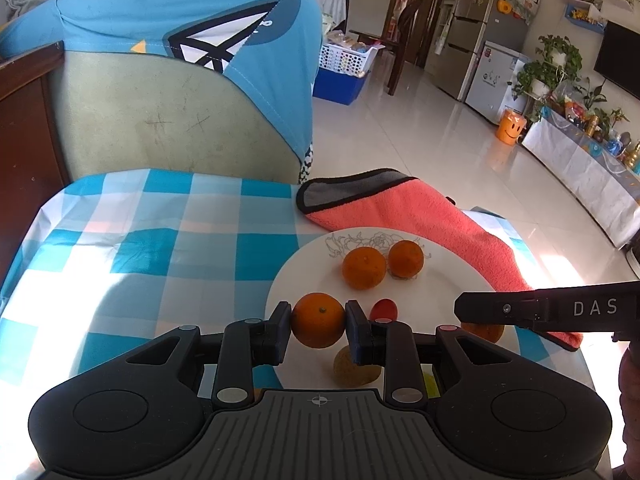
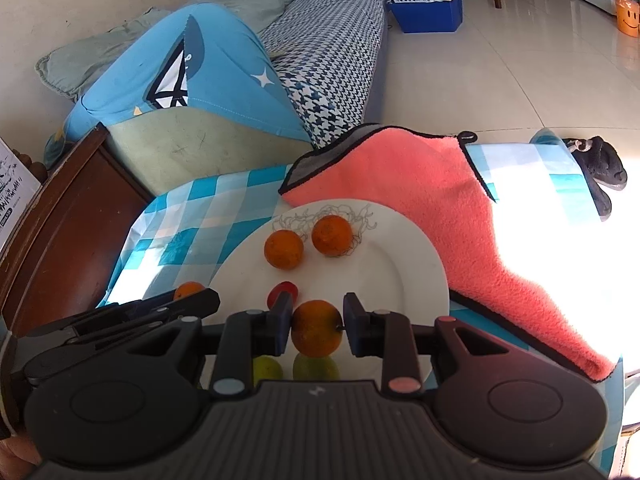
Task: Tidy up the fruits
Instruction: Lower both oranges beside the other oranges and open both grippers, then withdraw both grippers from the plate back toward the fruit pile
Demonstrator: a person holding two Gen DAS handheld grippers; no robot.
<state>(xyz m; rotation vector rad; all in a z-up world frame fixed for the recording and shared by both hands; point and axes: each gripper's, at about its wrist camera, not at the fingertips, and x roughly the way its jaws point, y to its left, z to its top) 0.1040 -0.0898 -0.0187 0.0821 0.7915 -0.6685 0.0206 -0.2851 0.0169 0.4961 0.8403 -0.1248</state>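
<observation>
A white plate (image 1: 444, 280) with a flower print sits on the checked tablecloth; it also shows in the right wrist view (image 2: 412, 276). Two oranges (image 1: 364, 267) (image 1: 406, 258) lie at its far side, seen too in the right wrist view (image 2: 284, 249) (image 2: 332, 235). A small red fruit (image 1: 384, 309) (image 2: 283, 291) lies mid-plate. My left gripper (image 1: 318, 320) is shut on an orange (image 1: 318, 320) over the plate's left rim. My right gripper (image 2: 316, 327) is shut on another orange (image 2: 316, 328) over the plate's near side. A brownish fruit (image 1: 354, 368) and greenish fruits (image 2: 316, 366) lie under the grippers.
A pink towel (image 1: 420, 216) (image 2: 440, 200) lies behind and right of the plate. A sofa with a blue cover (image 1: 180, 60) stands behind the table. A wooden cabinet (image 2: 60, 232) is at the left. The table edge runs close to the right of the plate.
</observation>
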